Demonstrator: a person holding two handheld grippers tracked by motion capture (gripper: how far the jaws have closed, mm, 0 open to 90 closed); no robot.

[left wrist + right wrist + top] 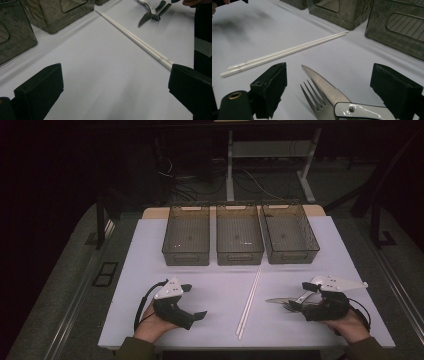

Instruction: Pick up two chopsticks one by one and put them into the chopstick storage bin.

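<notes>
High view is dim, room beyond the white table nearly black. Gripper views brighter, soft overhead light, faint diffuse shadows. Mild glare on knife blade. Slight grain, far corners soft.

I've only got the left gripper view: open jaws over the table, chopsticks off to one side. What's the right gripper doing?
Observer: The right gripper stands open, with a knife and a fork lying between its jaws.
Operator: How many bins are there?
Observer: Three bins in a row, all empty in the high view.
Operator: Where do the chopsticks point?
Observer: The chopsticks run from the person's side toward the gap between the middle and right bins.
</notes>
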